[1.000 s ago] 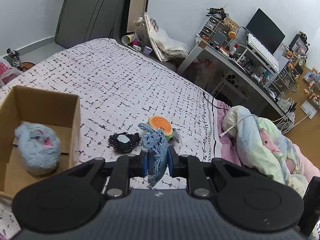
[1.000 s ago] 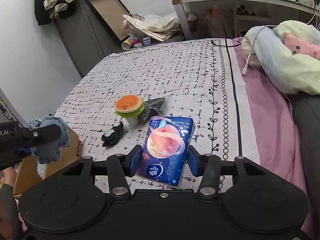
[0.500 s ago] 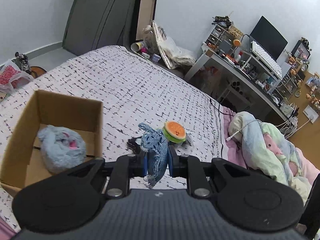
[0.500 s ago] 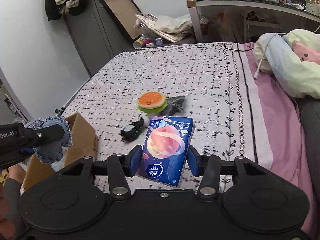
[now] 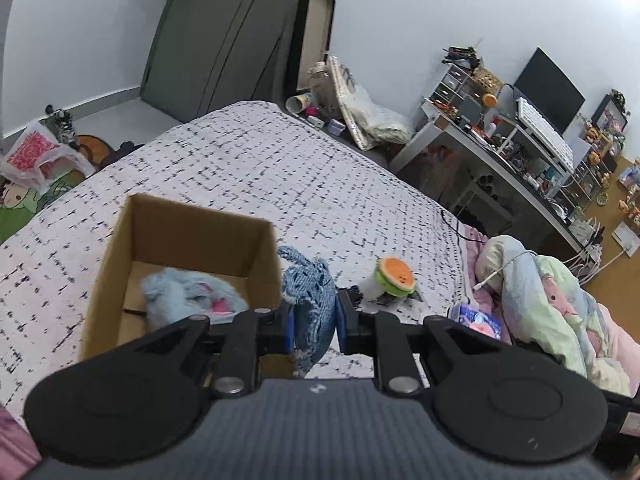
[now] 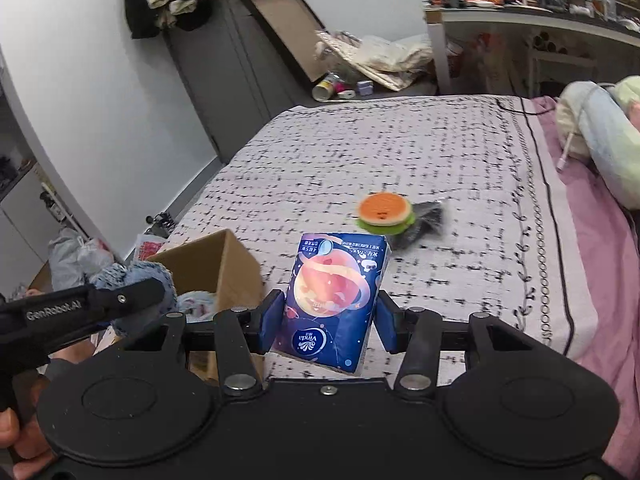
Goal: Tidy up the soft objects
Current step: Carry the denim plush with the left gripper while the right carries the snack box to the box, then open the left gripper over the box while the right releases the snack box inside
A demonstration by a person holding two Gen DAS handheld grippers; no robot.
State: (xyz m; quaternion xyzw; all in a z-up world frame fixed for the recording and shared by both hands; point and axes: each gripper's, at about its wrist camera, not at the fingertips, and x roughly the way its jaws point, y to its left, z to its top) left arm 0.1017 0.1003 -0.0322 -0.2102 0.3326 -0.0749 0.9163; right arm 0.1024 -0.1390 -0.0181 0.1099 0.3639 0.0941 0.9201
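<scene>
Clamping a blue denim piece, the left gripper has its jaws pressed tight on the fabric, just beside the near right wall of the cardboard box on the bed. A fluffy blue toy lies inside the box. The right gripper has its jaws part-open, pads pressing on a blue tissue pack, above the bed. A burger toy rests on the bedcover beyond.

Burger toy and dark wrapper blurred in right view. Box near wall hidden by left hand-held gripper. Desk clutter unreadable.
</scene>
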